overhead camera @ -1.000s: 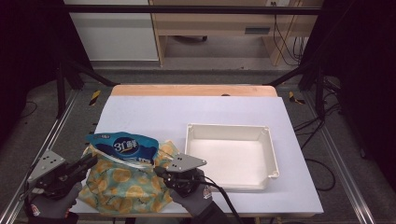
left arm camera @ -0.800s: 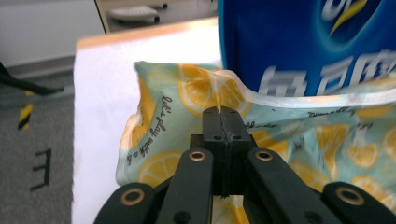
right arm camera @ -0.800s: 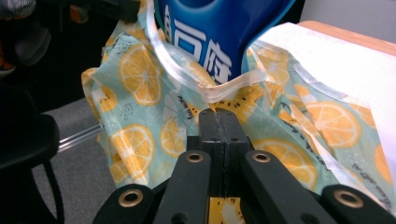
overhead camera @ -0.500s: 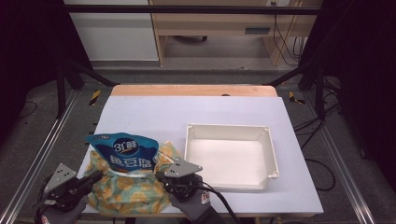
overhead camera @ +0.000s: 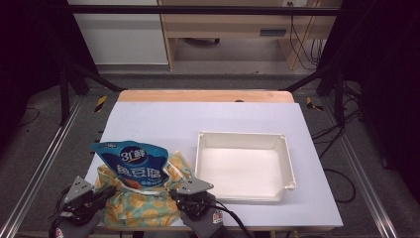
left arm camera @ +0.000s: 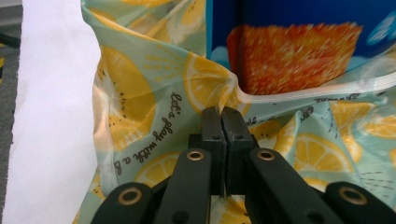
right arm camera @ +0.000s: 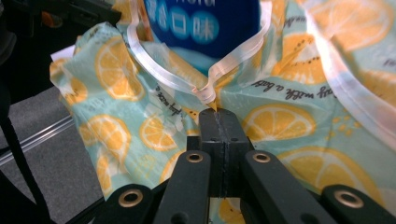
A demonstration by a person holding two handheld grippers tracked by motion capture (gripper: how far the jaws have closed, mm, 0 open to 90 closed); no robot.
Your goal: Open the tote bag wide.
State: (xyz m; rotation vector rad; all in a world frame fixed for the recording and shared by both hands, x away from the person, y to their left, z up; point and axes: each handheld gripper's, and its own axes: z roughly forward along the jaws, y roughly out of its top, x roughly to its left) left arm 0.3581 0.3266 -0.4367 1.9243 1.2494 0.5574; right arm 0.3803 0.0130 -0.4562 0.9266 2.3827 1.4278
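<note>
Lower now than a second ago, the lemon-print bag [overhead camera: 141,201] with the blue snack pouch [overhead camera: 132,166] standing in its mouth sits at the bench's [overhead camera: 208,119] near-left edge — your left tool [overhead camera: 83,200] and right tool [overhead camera: 192,195] each clenched on its rim. You're mid-bagging — next, work the pouch fully down without letting the rim slip.

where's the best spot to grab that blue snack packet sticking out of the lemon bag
Grip the blue packet by its flat top edge, coming from above: that end stands clear of the lemon bag. Its lower part sits inside the bag's mouth, whose rim the left tool and right tool pinch.
</note>
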